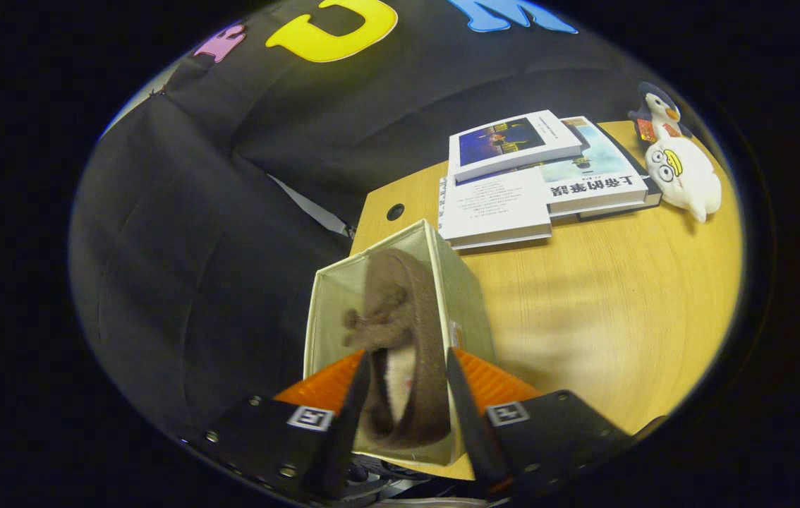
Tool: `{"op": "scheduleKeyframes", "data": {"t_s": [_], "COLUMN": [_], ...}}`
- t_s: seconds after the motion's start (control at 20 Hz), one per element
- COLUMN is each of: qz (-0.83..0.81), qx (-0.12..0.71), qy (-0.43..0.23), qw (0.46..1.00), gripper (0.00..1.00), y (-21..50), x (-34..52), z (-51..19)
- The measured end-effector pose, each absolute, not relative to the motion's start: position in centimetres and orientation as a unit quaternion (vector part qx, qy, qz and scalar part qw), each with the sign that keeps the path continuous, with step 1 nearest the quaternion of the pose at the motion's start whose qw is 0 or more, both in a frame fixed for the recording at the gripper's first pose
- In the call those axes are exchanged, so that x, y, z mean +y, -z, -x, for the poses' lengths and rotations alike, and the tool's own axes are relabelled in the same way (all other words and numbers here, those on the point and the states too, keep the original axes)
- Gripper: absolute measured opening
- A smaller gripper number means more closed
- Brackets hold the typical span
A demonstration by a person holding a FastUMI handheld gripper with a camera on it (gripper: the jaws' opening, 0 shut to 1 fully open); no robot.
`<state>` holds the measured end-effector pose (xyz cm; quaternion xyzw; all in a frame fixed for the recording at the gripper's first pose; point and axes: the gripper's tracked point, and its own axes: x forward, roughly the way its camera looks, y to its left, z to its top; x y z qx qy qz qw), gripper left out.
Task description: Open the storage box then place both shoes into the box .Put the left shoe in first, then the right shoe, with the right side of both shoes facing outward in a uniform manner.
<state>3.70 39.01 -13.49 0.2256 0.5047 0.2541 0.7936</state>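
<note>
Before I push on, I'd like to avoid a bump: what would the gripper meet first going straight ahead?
The gripper holds the fuzzy brown slipper between its fingers over the open beige fabric storage box. Straight on, the slipper would probably meet the box's inside first; depth is unclear.

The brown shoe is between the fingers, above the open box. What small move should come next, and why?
Probably lower it a little further, then open. The gripper appears shut on the brown shoe, whose toe already reaches into the open storage box, while its heel sits near the rim between the fingers.
</note>
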Motion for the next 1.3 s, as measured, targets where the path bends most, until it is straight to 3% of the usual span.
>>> {"op": "scheduleKeyframes", "data": {"t_s": [0.1,0.5,1.3], "qz": [-0.215,-0.186,-0.133], "qx": [0.491,0.385,0.207], "qy": [-0.251,-0.235,-0.111], "qw": [0.806,0.873,0.963], "gripper": [0.99,0.97,0.97], "y": [13.1,8.6,0.5], "x": [37.7,28.3,6.8], "z": [-4.0,-5.3,-3.1]}}
